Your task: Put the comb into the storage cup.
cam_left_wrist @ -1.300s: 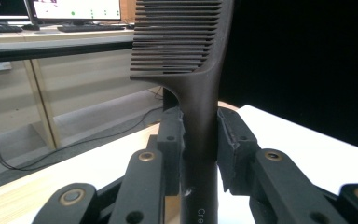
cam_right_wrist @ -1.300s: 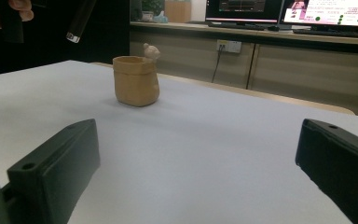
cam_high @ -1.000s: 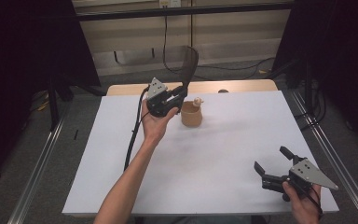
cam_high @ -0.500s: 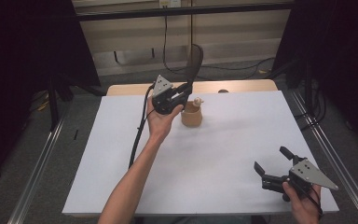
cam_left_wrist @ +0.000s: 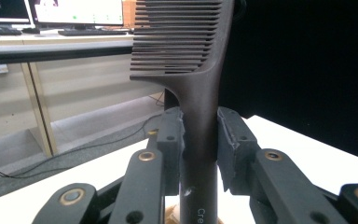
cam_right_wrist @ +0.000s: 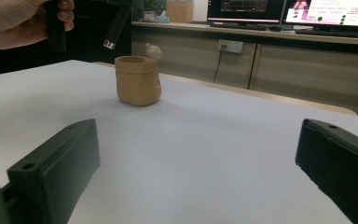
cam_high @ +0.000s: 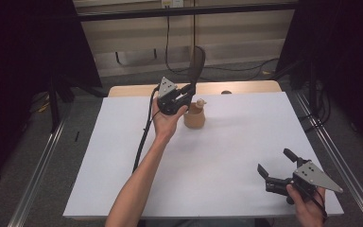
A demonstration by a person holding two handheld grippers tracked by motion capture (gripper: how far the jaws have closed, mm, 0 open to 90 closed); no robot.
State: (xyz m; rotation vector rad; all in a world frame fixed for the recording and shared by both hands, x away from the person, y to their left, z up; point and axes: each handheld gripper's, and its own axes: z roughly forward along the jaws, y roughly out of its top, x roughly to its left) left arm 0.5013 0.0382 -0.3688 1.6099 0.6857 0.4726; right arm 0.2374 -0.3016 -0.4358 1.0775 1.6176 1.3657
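Note:
A dark comb (cam_high: pixel 197 64) stands almost upright, its handle clamped in my left gripper (cam_high: pixel 188 91) above the far middle of the white table (cam_high: pixel 123 156). In the left gripper view the comb's handle (cam_left_wrist: pixel 200 140) is pinched between both jaw pads, teeth at the top. Directly below sits a small tan pot (cam_high: pixel 194 116) with a little figure on its rim; the handle's lower end (cam_right_wrist: pixel 116 25) hangs just above and left of the pot (cam_right_wrist: pixel 138 80) in the right gripper view. My right gripper (cam_high: pixel 275 166) rests open near the front right corner, holding nothing.
A wooden table edge (cam_high: pixel 246 87) shows behind the white sheet. Metal rails (cam_high: pixel 42 156) run along both sides of the table. Cables lie on the floor at the back. Desks with monitors (cam_right_wrist: pixel 326 11) stand beyond the far edge.
My left gripper has carried the comb slightly right, bringing its handle end over the pot. The right gripper has stayed still.

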